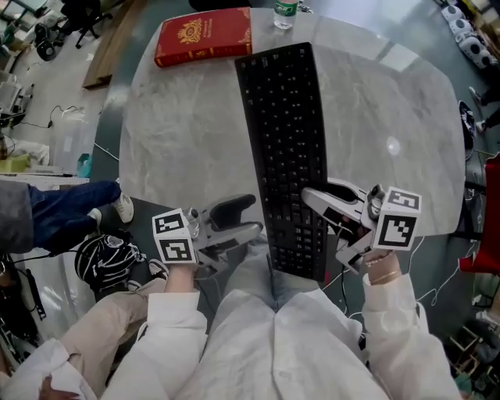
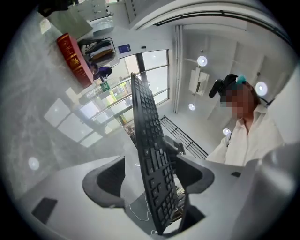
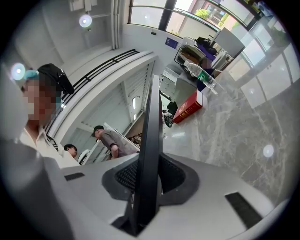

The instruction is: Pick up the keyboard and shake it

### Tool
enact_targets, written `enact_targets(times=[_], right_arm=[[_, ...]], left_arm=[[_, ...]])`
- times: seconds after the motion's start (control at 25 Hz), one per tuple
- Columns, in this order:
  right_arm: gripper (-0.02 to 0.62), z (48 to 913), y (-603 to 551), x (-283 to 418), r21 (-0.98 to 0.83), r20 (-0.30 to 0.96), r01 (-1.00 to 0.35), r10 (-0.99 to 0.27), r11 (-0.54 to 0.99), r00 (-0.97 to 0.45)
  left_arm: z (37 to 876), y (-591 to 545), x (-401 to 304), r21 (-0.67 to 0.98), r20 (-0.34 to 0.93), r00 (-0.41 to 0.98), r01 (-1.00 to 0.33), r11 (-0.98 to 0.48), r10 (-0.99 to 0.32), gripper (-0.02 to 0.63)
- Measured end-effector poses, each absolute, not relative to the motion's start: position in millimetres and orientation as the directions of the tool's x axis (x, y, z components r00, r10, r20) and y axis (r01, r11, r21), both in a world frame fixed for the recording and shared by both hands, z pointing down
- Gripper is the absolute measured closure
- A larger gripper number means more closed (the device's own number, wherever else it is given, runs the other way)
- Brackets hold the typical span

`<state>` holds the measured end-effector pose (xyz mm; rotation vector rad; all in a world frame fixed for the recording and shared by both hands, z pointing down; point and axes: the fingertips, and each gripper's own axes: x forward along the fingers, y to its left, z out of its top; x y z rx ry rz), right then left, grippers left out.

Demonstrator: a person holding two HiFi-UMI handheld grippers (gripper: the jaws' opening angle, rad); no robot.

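A long black keyboard [image 1: 285, 141] runs down the middle of the round marble table [image 1: 398, 133], and its near end sticks out past the table's edge over my lap. My right gripper [image 1: 320, 223] is shut on the right edge of that near end. In the right gripper view both pads press the thin keyboard [image 3: 151, 140] seen edge-on. My left gripper [image 1: 254, 216] is at the keyboard's left edge, open. In the left gripper view the keyboard [image 2: 145, 136] stands between the wide jaws, with a gap on the left side.
A red book [image 1: 205, 35] lies at the table's far side beside the keyboard's far end, with a water bottle [image 1: 286, 12] next to it. A black-and-white helmet [image 1: 109, 258] and someone's shoe [image 1: 121, 207] are on the floor at left. People [image 3: 110, 140] stand in the background.
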<state>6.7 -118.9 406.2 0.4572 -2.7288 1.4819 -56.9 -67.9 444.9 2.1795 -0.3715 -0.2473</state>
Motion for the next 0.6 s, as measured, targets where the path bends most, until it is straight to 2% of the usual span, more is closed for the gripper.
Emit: enact_targets(times=[0.2,0.6], right_arm=[[0.488,370,-102,4,-0.808,0.096,-0.227,-0.259,0.543,-0.961],[0.488,265,-33,4,-0.743,0.056,-0.201,-0.240,0.638,-0.969]], left_arm=[[408,-75,-61,0.765,-0.079,0.922,-0.188,-0.616,-0.379,0.278],[278,-48,-54,0.627,-0.186,0.912,-0.177,-0.759,-0.366,0.278]])
